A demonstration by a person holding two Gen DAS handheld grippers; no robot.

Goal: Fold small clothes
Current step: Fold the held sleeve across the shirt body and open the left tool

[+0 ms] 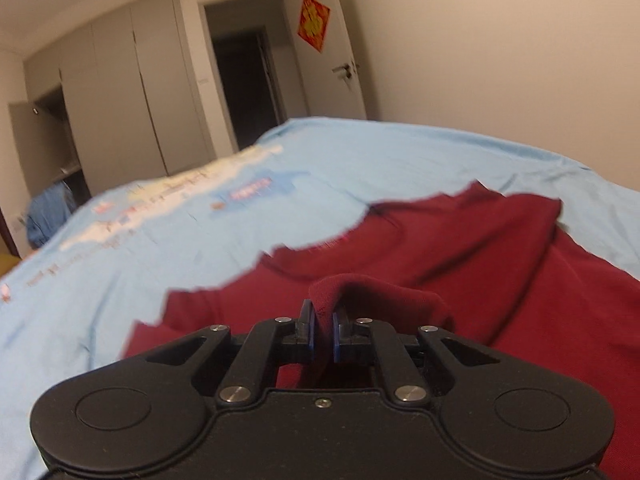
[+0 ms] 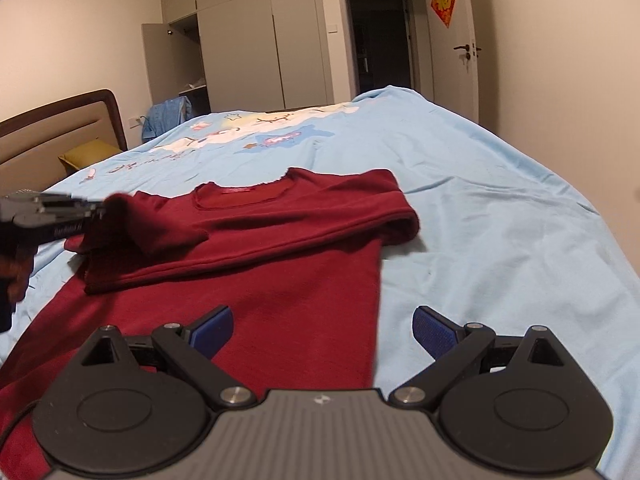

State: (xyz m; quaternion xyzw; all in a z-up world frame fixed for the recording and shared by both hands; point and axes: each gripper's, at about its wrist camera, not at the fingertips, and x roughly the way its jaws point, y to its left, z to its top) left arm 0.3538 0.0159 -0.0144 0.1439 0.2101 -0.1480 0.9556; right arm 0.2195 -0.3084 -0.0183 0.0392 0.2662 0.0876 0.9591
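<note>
A dark red shirt [image 2: 280, 240] lies on the light blue bedspread [image 2: 480, 200], its right sleeve folded across the chest under the neckline. My left gripper [image 1: 322, 320] is shut on a bunched fold of the shirt [image 1: 440, 260], its left sleeve, and holds that fold lifted off the bed. In the right wrist view the left gripper [image 2: 94, 212] comes in from the left edge with the sleeve in it. My right gripper [image 2: 322, 330] stands open above the shirt's lower body near its right edge, nothing between its blue pads [image 2: 434, 330].
The bedspread has a cartoon print [image 2: 260, 132] toward the far side. A headboard [image 2: 60, 128] and a yellow pillow [image 2: 88, 156] are at the left. Wardrobes [image 2: 248, 48], an open doorway [image 2: 380, 44] and a white door [image 2: 460, 40] stand beyond the bed.
</note>
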